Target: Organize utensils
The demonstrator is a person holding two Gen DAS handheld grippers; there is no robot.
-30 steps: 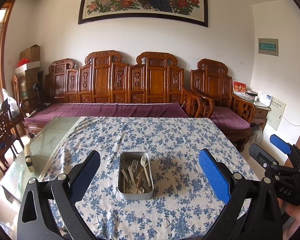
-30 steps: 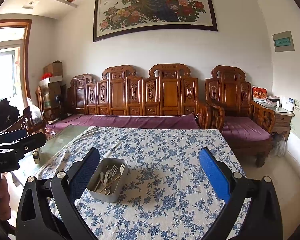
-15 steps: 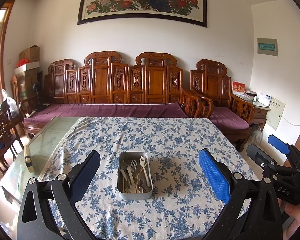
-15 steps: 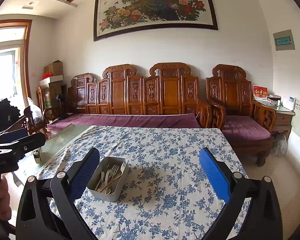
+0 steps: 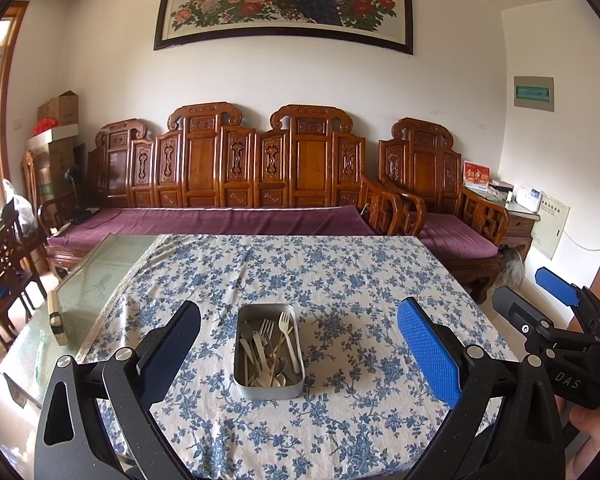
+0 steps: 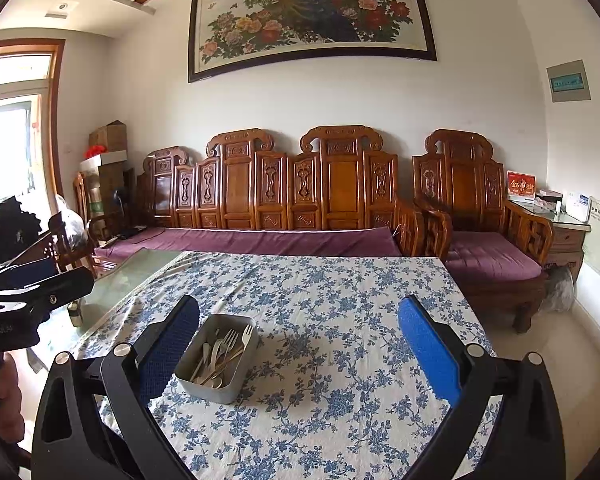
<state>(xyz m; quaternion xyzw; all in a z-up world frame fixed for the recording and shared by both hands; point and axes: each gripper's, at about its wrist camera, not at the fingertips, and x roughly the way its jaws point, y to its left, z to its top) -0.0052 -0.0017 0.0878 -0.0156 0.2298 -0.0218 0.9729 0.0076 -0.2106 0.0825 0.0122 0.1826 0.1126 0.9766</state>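
Note:
A grey metal tin (image 5: 268,388) sits on the blue-flowered tablecloth (image 5: 340,280). It holds several forks and spoons (image 5: 270,344) piled together. My left gripper (image 5: 300,344) is open and empty, held above the near table edge with the tin straight ahead between its fingers. My right gripper (image 6: 300,344) is open and empty, further right; the tin (image 6: 216,384) shows by its left finger. The right gripper also shows at the right edge of the left wrist view (image 5: 556,304).
A small brush (image 5: 56,320) lies on the bare glass part of the table (image 5: 96,280) at the left. A carved wooden sofa (image 5: 260,184) with purple cushions stands behind the table. A wooden chair (image 5: 4,264) is at the left.
Both grippers have barely moved; the tin sits a touch lower in the left wrist view. Nothing was taken hold of or let go.

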